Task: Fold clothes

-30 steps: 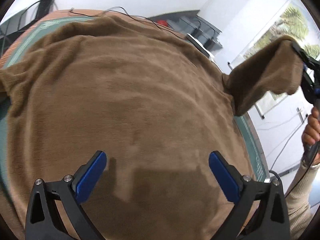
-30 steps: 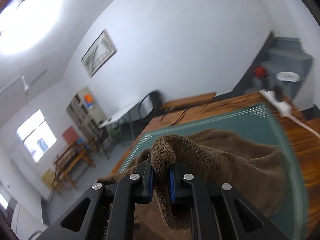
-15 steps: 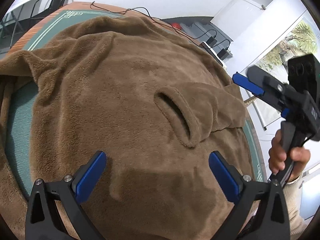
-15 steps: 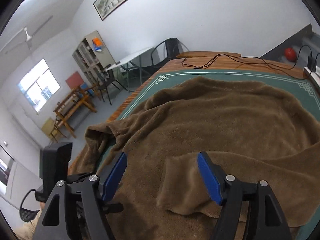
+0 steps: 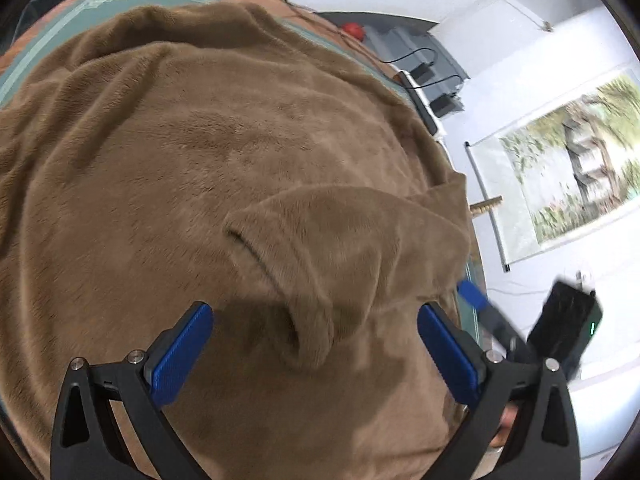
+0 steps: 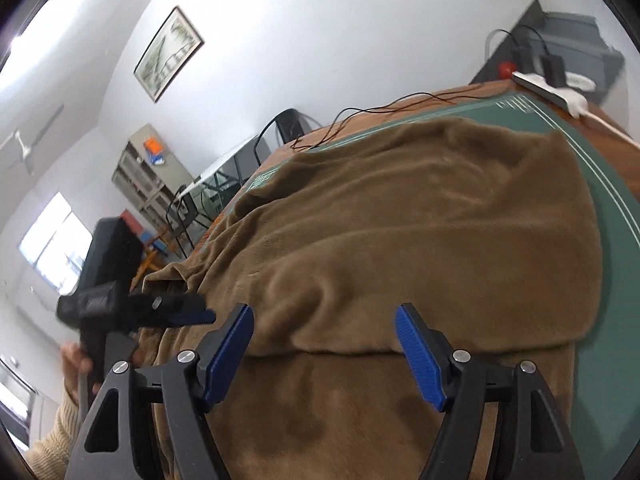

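A brown fleece garment (image 5: 224,152) lies spread over the green table mat, also filling the right wrist view (image 6: 420,232). Its sleeve (image 5: 328,248) is folded inward across the body, the cuff end pointing toward me. My left gripper (image 5: 314,342) hovers open just above the cuff, nothing pinched. My right gripper (image 6: 324,342) is open over the folded sleeve's edge (image 6: 344,344), holding nothing. In the left wrist view the right gripper (image 5: 492,320) shows blurred at the garment's right border; the left gripper (image 6: 200,314) appears at the left of the right wrist view.
The green mat (image 6: 624,216) lies on a wooden table (image 6: 616,120) with black cables (image 6: 384,110) and a white power strip (image 6: 552,88) at the far end. Chairs and a shelf (image 6: 148,176) stand beyond. A person's hand (image 6: 76,364) in a cream sleeve grips the left tool.
The right gripper let go of the lifted sleeve, which dropped folded onto the garment's body, then sank low beside the cloth. The left gripper shifted toward the sleeve's cuff and rolled a little.
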`<state>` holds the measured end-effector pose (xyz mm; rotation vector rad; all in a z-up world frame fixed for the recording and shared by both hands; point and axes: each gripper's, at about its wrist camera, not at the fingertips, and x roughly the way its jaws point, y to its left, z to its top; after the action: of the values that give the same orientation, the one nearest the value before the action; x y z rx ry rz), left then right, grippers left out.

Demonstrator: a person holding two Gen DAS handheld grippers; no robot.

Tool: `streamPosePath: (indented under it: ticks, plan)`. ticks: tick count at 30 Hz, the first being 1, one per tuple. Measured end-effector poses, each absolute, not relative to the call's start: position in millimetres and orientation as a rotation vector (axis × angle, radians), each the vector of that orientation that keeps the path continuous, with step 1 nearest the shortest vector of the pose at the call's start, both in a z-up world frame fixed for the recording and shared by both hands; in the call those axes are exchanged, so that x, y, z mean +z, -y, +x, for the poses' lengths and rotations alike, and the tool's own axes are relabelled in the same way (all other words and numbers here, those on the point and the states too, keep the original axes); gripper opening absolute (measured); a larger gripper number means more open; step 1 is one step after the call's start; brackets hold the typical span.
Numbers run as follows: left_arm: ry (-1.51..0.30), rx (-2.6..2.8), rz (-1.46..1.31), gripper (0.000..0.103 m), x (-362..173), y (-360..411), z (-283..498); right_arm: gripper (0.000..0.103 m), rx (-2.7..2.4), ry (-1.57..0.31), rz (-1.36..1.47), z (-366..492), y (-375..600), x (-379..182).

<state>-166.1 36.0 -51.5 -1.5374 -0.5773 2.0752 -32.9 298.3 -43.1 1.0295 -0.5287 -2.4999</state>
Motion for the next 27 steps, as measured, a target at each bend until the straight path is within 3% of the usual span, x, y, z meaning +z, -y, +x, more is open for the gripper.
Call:
streamPosePath:
  ticks: [11, 13, 14, 15, 27]
  plan:
    - [0.593, 2.113, -1.610, 0.100, -72, -66, -199, 0.075, -2.541, 0.604, 1.012, -15, -336, -67]
    - [0.547, 2.136, -1.592, 0.071, -68, -74, -201, 0.075, -2.542, 0.631, 1.015, -15, -341, -75]
    - [0.536, 2.123, -1.601, 0.044, -68, -78, -203, 0.075, -2.544, 0.644, 1.017, -15, -344, -78]
    - [0.544, 2.107, -1.610, 0.033, -68, -79, -206, 0.075, -2.545, 0.650, 1.019, -14, -346, -80]
    - [0.472, 2.372, -1.265, 0.030, 32, -36, -240, 0.075, -2.574, 0.595, 1.034, -12, -341, -85]
